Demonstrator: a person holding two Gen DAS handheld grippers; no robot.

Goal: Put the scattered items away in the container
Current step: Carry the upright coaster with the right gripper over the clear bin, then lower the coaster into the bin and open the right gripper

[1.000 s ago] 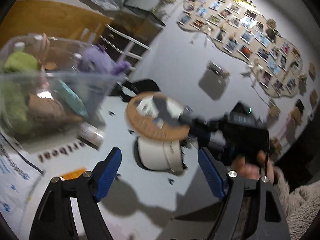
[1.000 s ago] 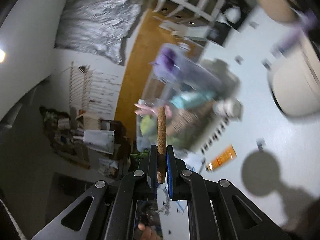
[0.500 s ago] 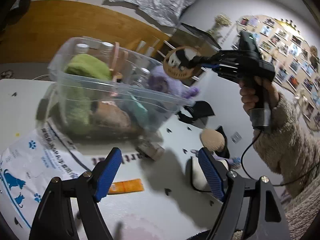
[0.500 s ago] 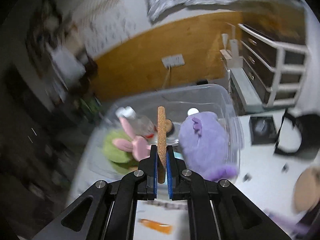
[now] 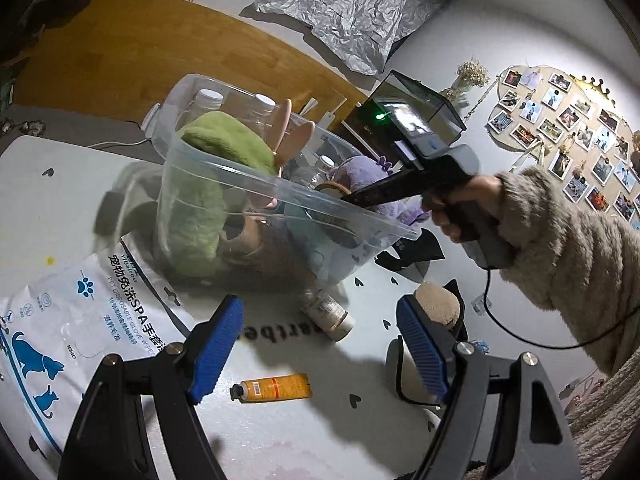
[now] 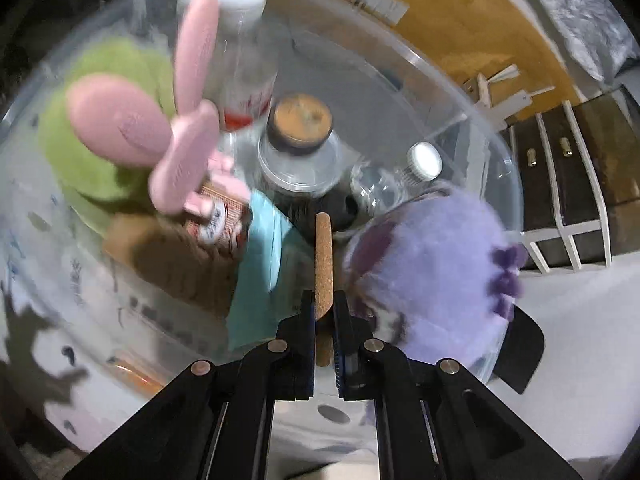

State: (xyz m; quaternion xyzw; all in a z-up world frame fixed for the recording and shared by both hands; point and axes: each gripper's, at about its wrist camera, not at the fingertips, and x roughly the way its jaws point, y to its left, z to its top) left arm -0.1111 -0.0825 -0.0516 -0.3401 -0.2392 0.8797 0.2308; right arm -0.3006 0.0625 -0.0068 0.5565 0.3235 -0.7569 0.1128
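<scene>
Two fisheye views are given, one from each hand-held claw, above a white table [image 5: 60, 208] printed with small hearts.

In the right wrist view, the right claw [image 6: 323, 312] is seen pointing steeply down into a clear bin [image 6: 496, 128]. Its jaws are nearly closed, and a thin cork disc [image 6: 323, 256] is pinched on edge between them. The disc is held over the middle of the bin, above a gap between a purple plush [image 6: 432, 276] at 3 o'clock and a teal packet [image 6: 260, 260] at 9 o'clock. A cork-lidded jar [image 6: 300, 144] stands at 12 o'clock, a green plush [image 6: 92, 152] with pink ears at 10 o'clock, and a white-capped bottle [image 6: 420, 164] at 1 o'clock.

In the left wrist view, the left claw [image 5: 320, 348] is held about half open with nothing between its blue pads, low over the table. The bin is seen at 12 o'clock, with the right claw reaching over its near rim. Items not yet tidied are shown on the table: a small bottle [image 5: 328, 314] lying at the centre, an orange tube [image 5: 272, 386] at 6 o'clock, a printed pouch [image 5: 80, 320] at 8 o'clock, and a tan pom-pom [image 5: 438, 306] at 3 o'clock.

The bin is judged nearly full. If the disc is released on edge, it could be tipped against the purple plush and left resting on it, or bounced off the jar lid. The crowded plush could also be caught by the claw on withdrawal and dragged over the rim
</scene>
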